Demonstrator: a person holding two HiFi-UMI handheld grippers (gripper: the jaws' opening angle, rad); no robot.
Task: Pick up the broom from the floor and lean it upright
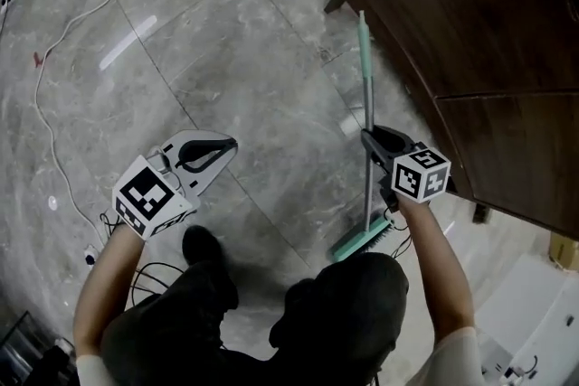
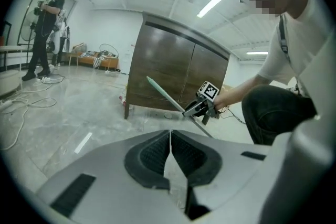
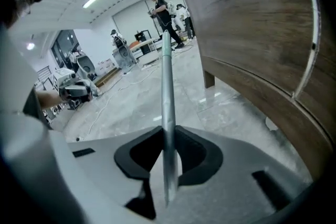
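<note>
**Broom Comes Up Off the Floor, Caught Mid-Shaft**

The right claw [image 1: 376, 142] is clenched on the broom [image 1: 365, 95], its pads pressing either side of the bare metal handle [image 3: 167, 92] about halfway along. The broom stands tilted. Its teal-sleeved top [image 1: 363, 41] points toward the dark wooden cabinet [image 1: 488, 32], and its teal bristle head [image 1: 362, 240] sits low beside the person's knee. Whether the bristles touch the marble floor [image 1: 226, 50] cannot be told. The left claw [image 1: 222, 147] hovers well apart to the side, its jaws pressed together on nothing.

The broom looks light and stiff: a thin metal tube that should not bend, with most of its weight probably down at the head. The polished shaft is likely slippery, so a narrow pinch could let it slide or swing like a pendulum. The middle hold suits lifting. For steering the top against the cabinet, a second hold higher up, on or just under the teal sleeve, would probably give better friction and control. The smooth floor may let the head skid once the broom leans.
</note>
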